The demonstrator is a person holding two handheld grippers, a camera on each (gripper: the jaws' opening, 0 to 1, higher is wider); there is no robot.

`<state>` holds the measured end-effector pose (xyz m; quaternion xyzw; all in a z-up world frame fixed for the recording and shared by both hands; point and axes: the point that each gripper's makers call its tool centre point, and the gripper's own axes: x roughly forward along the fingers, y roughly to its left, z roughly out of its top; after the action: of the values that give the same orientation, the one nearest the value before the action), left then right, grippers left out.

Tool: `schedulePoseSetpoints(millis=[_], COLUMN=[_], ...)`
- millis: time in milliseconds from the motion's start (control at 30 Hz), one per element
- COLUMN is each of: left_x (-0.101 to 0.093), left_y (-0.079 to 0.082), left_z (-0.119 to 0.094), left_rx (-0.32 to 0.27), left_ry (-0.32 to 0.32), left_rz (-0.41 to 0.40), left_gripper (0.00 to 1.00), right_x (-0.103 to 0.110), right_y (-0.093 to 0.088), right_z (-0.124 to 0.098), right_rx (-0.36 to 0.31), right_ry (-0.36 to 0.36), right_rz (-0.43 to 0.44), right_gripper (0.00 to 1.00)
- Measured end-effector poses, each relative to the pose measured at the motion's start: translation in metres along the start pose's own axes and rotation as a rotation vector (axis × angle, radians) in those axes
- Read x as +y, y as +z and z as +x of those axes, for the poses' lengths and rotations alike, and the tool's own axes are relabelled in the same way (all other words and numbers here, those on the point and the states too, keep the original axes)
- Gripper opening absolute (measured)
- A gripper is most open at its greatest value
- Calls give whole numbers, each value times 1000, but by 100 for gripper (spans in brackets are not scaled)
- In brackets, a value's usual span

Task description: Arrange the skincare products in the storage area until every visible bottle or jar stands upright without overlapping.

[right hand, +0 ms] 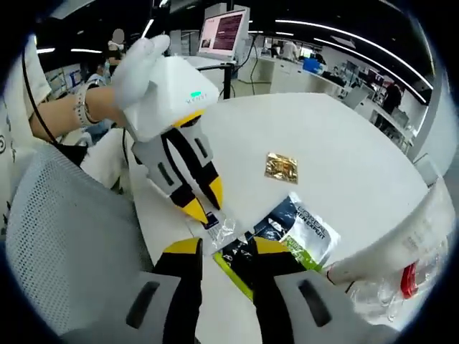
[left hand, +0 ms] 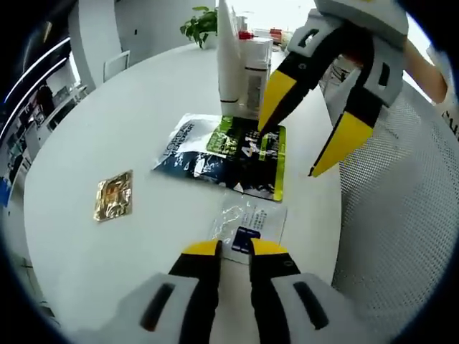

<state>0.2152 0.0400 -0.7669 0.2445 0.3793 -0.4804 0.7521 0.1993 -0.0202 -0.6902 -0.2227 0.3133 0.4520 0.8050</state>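
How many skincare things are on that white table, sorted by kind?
Flat sachets: 3, a gold sachet, a clear sachet, a dark-and-green sachet
Standing containers: 2, a white tube and a clear bottle
Total: 5

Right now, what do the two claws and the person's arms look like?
Both claws, left and right, have white housings, black fingers and yellow tips. The left claw's housing bears a small green mark. The hand on it wears a white glove, with a bracelet at the wrist.
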Motion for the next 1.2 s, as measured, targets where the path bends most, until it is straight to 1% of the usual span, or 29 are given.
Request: schedulePoseSetpoints(millis=[33, 133, 167, 267, 367, 433, 500, 700, 833, 867, 933, 1000, 1067, 1133, 1200], left_x=[0, 4, 3, 3, 4, 7, 8, 7, 8, 7, 3, 4, 5, 1, -2], left_y=[0, 0, 0, 0, -1, -3, -2, -2, -2, -2, 0, 2, 4, 8, 11], left_z=[0, -1, -1, -1, -2, -2, -2, -3, -4, -5, -3, -4, -6, -8, -13], left_rx=[-3, -9, -9, -12, -22, -30, -35, -35, -28, -28, -43, -53, -59, -75, -90], left_ry=[5, 28, 29, 41, 50, 61, 79, 85, 93, 87, 69, 72, 72, 52, 53], left_rz=[-6, -24, -38, -42, -77, -111, -121, -120, -136, -136, -144, -127, -127, -154, -150], left_gripper=[11, 14, 13, 13, 14, 15, 15, 15, 15, 18, 23, 23, 23, 24, 25], right_x=[-2, -10, -14, -25, -32, -36, -40, -49, -54, -55, -59, -59, -59, -59, -60], right_y=[1, -2, -3, -7, -8, -13, -17, -28, -30, -30, -30, -29, -29, -29, -29], right_z=[-9, -27, -33, -54, -68, -78, -86, -97, -102, -103, -104, -104, -103, -103, -104], right_rx=[-19, -32, -37, -48, -81, -79, -82, -75, -81, -81, -86, -87, -85, -84, -87], right_ry=[-16, -52, -71, -130, -170, -191, -217, -254, -273, -279, -287, -290, -291, -290, -297], right_rz=[15, 46, 56, 82, 121, 133, 141, 161, 172, 172, 179, 180, 178, 178, 177], right_gripper=[28, 28, 28, 28, 29, 29, 29, 31, 34, 34, 34, 35, 36, 36, 39])
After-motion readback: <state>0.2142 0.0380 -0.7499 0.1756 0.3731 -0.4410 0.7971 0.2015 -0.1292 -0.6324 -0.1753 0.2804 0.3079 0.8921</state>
